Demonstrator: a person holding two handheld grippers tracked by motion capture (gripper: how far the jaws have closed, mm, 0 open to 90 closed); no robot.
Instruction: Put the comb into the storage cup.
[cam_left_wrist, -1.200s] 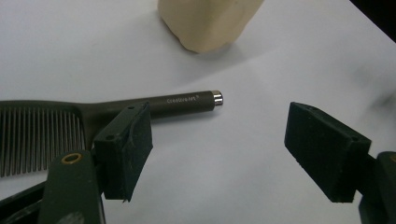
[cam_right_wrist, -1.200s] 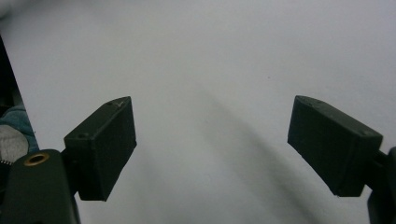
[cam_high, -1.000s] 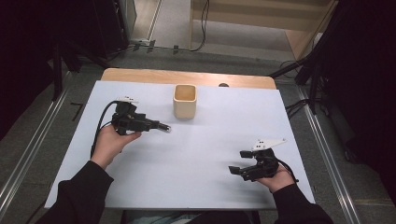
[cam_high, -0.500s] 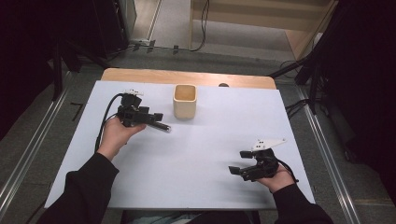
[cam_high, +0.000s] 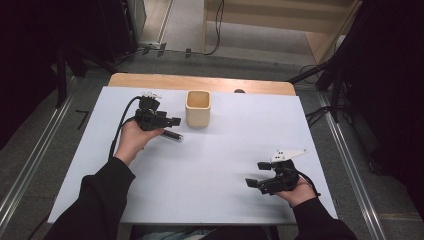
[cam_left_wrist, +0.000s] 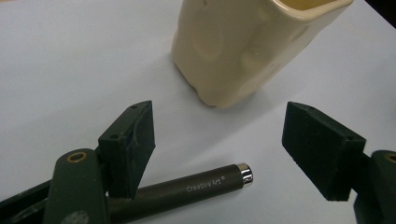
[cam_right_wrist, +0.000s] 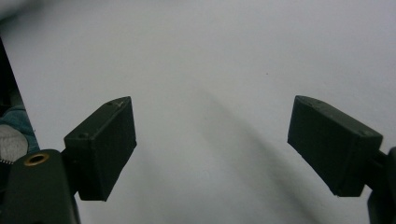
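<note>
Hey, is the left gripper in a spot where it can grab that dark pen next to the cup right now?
Probably yes. The left gripper is open right over the pen, which lies flat on the table in front of the cup, apart from it. Nothing lies between the jaws and the pen.

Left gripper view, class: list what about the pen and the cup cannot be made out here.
- Pen: its rear end, hidden behind the left gripper and cut by the bottom edge.
- Cream cup: its rim and inside, cut off by the top edge.
- High view: the pen's lettering, too small.
</note>
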